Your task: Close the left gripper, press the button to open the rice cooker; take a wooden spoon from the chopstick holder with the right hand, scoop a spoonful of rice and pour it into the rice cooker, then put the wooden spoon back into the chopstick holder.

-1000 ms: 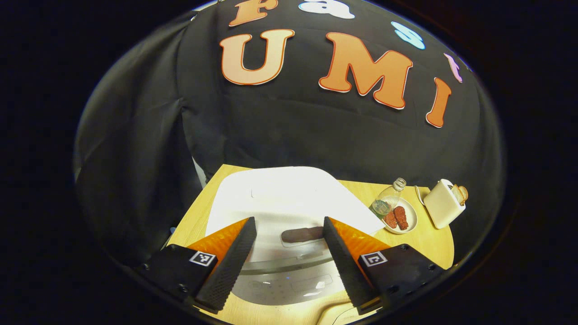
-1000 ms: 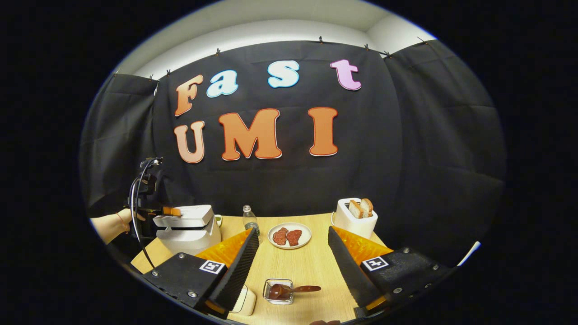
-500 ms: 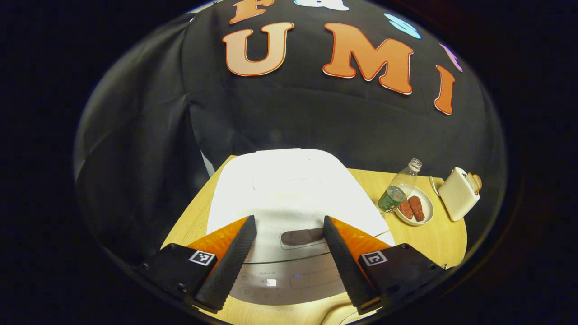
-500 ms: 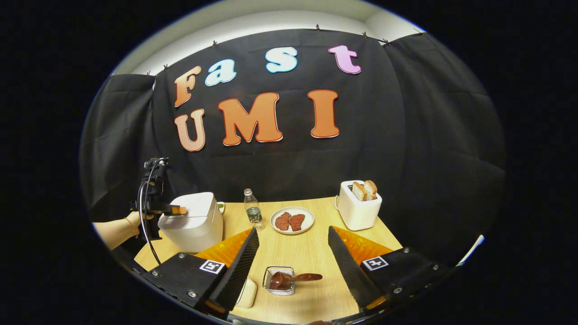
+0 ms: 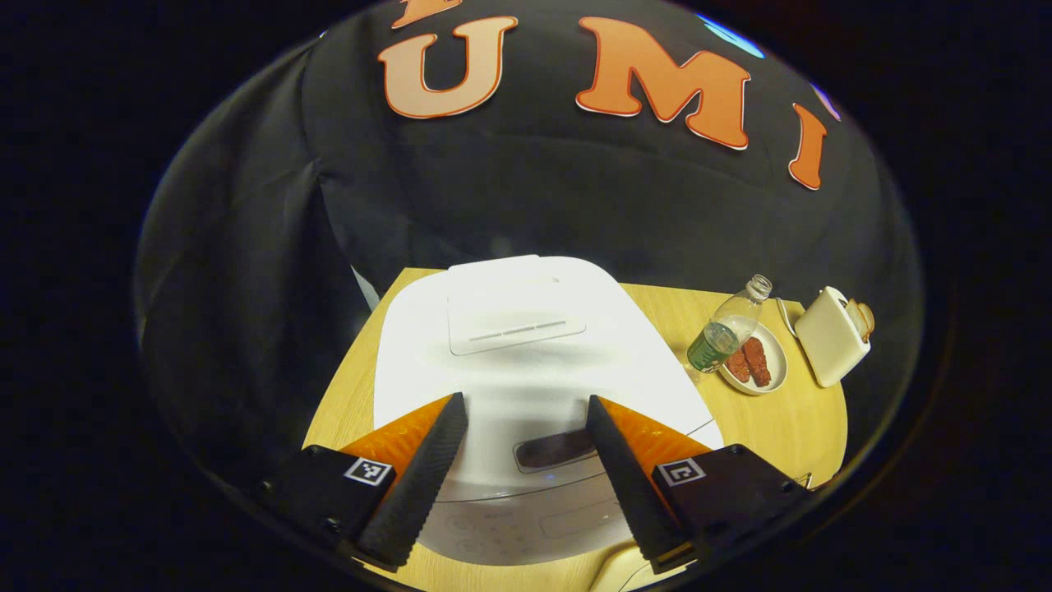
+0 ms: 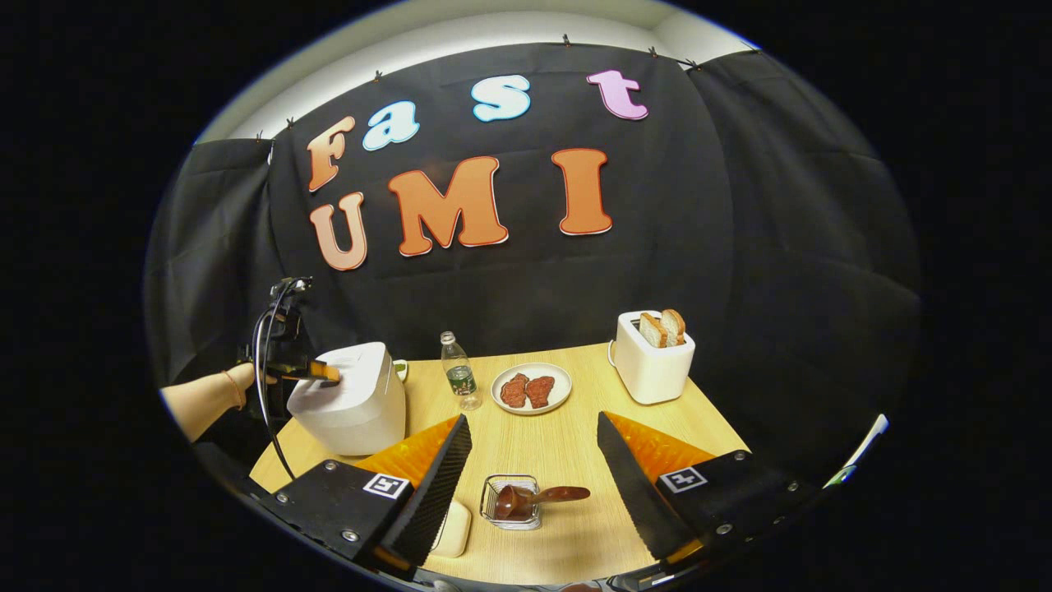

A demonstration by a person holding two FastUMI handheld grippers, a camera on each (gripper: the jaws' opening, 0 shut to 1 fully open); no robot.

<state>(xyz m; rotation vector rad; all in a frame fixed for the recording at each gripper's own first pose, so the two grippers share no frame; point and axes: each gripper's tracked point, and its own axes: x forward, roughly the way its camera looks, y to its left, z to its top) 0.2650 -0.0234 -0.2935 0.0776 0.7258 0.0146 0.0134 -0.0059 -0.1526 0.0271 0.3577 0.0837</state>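
The white rice cooker (image 5: 526, 362) stands at the table's left with its lid down. Its dark button (image 5: 555, 450) lies low on the lid front, between and just beyond my left gripper (image 5: 524, 404), which is open and hovers over the lid. In the right gripper view the left gripper (image 6: 320, 372) sits by the cooker (image 6: 353, 403) at its top left edge, held by a hand (image 6: 238, 380). The brown wooden spoon (image 6: 530, 497) lies in a small wire holder (image 6: 509, 501), handle pointing right. My right gripper (image 6: 532, 423) is open above it, holding nothing.
A water bottle (image 6: 456, 374), a plate of meat slices (image 6: 530, 388) and a white toaster with bread (image 6: 653, 362) stand along the back of the wooden table (image 6: 567, 444). A cream box (image 6: 452, 530) lies partly behind my right gripper's left finger.
The cooker's lid, ajar a second ago, has come down shut under the left gripper. The left gripper has since drawn back a little. The right gripper has shifted only slightly.
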